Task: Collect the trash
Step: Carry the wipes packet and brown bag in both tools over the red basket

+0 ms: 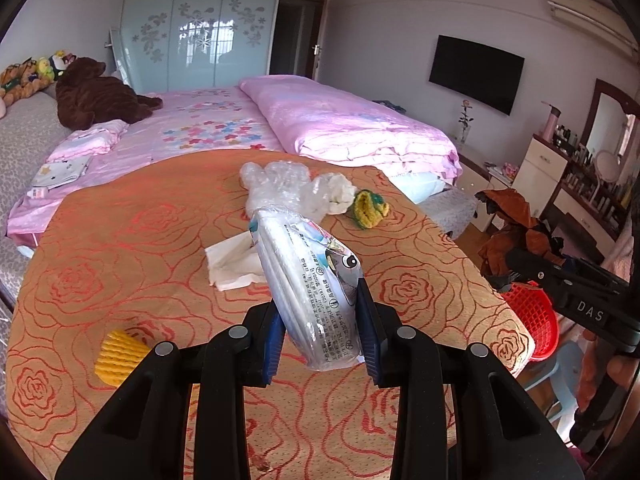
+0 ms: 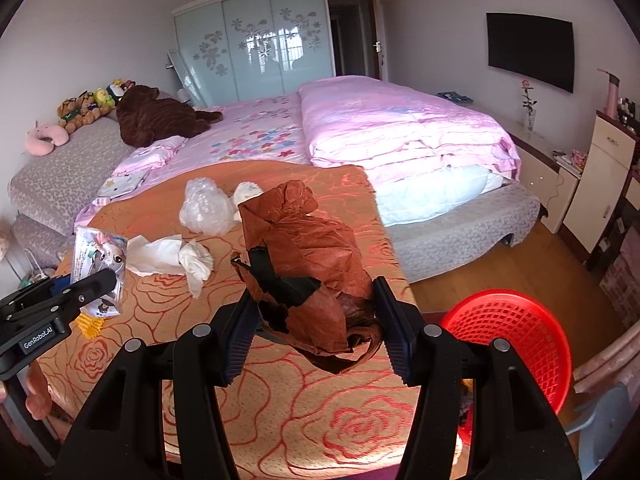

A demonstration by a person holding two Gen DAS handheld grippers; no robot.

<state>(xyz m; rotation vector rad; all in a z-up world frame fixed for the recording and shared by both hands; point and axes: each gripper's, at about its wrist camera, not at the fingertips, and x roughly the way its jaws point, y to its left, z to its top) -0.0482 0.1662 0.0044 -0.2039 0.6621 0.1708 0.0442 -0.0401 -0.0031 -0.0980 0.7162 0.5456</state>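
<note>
A: What have the left tongs got?

B: A white printed packet, pinched near its lower end. The blue pads press on both sides, so the tongs stand narrow, closed to the packet's width. It sticks up and away toward 11 o'clock, lifted clear of the tabletop.

A: And the right tongs?

B: Clamped on a crumpled brown bag with a black strip across it. The gap is wider, since the bag is bulky; both pads touch it. The bag rises toward 12 o'clock between the fingers.

A: Where's the basket?

B: The red basket sits off the tabletop's edge, at 3 o'clock from the right tongs, lower than the cloth. From the left wrist it shows at 3 o'clock too, partly behind the right tongs and the bag.

A: What trash lies on the tabletop?

B: A white tissue, just beyond the left tongs at 11 o'clock. Farther at 12 o'clock, crumpled clear plastic, touching a white wad. Just beside that, at 1 o'clock, a yellow-green scrap. A yellow ridged piece lies apart at 9 o'clock, near the left tongs.

A: Does either bundle touch the basket?

B: No, both are held apart from it.
</note>
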